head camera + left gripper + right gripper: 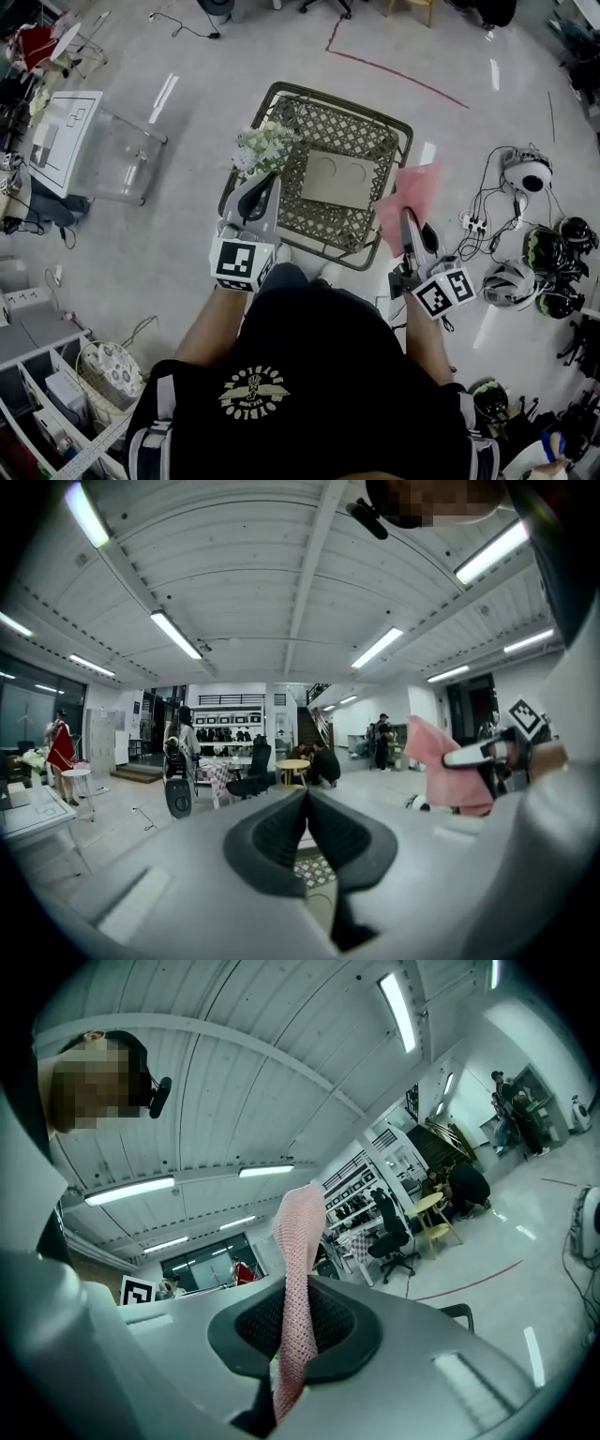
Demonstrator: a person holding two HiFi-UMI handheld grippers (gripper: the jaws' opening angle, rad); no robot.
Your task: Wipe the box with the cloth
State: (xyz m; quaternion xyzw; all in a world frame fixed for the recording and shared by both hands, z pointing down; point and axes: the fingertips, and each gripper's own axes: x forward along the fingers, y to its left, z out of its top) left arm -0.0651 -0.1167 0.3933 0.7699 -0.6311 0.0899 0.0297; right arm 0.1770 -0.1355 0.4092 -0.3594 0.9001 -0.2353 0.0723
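1. Seen from above, a flat cardboard box lies on a metal lattice table. White flowers sit at the table's left corner.
2. The left gripper is over the table's left edge, just beside the flowers. Its jaws are pressed together with nothing between them.
3. The right gripper is clamped on a pink cloth at the table's right edge, near the box.

Cloth hides table right edge; left tool covers flower bunch base
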